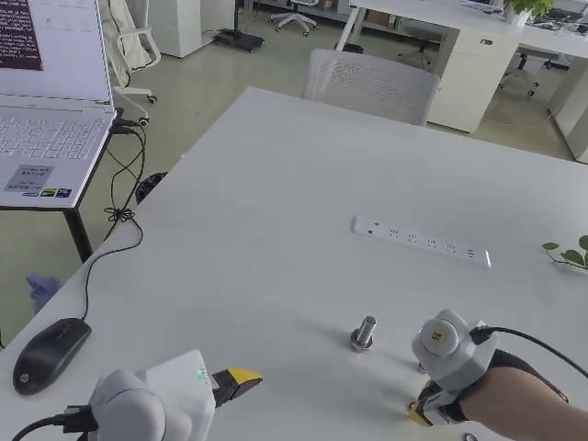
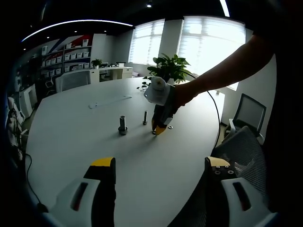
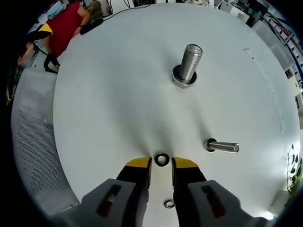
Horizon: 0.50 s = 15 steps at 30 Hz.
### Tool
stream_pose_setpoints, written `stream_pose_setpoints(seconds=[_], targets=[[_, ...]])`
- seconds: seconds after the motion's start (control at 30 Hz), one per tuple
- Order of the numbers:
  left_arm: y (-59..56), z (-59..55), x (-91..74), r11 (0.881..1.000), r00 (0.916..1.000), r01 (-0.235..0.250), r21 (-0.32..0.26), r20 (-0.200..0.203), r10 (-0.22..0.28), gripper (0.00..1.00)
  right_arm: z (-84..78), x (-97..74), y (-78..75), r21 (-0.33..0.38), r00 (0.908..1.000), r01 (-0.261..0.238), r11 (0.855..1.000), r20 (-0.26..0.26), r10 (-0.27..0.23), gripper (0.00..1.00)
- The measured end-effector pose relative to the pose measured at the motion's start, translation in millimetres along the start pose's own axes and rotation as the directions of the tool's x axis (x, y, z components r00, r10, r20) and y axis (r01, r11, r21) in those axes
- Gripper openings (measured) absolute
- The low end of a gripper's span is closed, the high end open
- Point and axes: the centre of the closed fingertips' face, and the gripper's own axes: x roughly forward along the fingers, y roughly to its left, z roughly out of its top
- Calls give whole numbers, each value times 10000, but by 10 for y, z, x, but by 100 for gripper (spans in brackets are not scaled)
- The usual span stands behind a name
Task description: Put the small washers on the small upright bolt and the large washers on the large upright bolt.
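In the right gripper view a washer (image 3: 162,159) lies flat on the table (image 3: 104,94) between the tips of the right gripper (image 3: 162,164), whose jaws are narrowly apart and not pinching it. The large bolt (image 3: 188,66) stands at 12 o'clock and the small bolt (image 3: 221,146) at 3 o'clock. The left gripper (image 2: 158,163) is spread wide and empty.

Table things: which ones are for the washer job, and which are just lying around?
For the job: large bolt, small bolt, washer by the jaws, second washer, right gripper.
Just lying about: power strip, mouse, laptop, plant.
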Motion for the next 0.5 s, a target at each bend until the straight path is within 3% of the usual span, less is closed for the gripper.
stream_pose_setpoints(seconds=[0.5], targets=[[-22, -27, 1, 10000, 10000, 24, -3, -44, -24, 76, -14, 4, 27, -284, 9996, 264, 9992, 33, -263, 18]])
